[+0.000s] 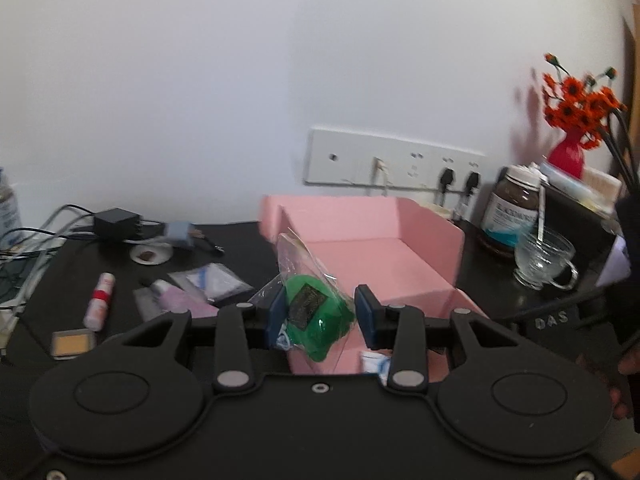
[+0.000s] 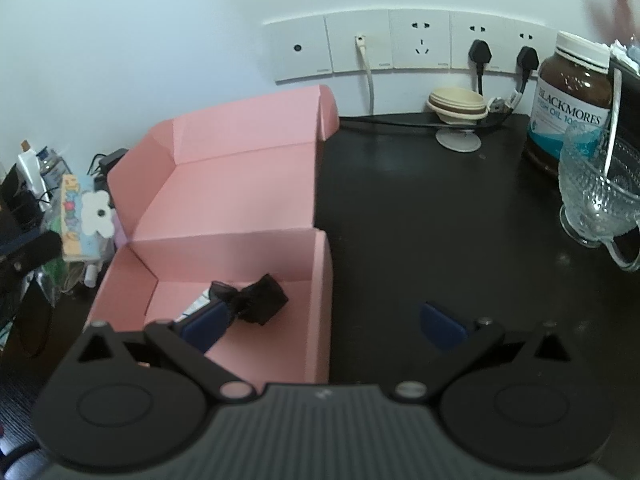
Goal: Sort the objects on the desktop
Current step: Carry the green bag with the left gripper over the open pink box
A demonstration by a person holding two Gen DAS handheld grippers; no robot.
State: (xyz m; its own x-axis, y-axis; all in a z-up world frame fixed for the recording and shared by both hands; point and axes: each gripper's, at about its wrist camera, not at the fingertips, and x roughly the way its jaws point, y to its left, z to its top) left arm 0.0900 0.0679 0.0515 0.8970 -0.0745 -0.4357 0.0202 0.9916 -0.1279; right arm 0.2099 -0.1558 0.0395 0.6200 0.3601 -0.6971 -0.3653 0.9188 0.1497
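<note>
My left gripper is shut on a clear plastic packet holding something green. It hangs above the near left corner of the open pink cardboard box. In the right wrist view, the pink box holds a black mesh bow and a white-and-blue tube. My right gripper stands open astride the box's right wall, with one finger inside the box and one over the black desk. On the desk left of the box lie a red-and-white tube, a purple tube, a beige compact and a clear packet.
A brown supplement bottle and a glass cup with a spoon stand to the right. A red vase of orange flowers stands behind them. Beige bowls and plugged cables sit under the wall sockets. A black charger and cables lie at the far left.
</note>
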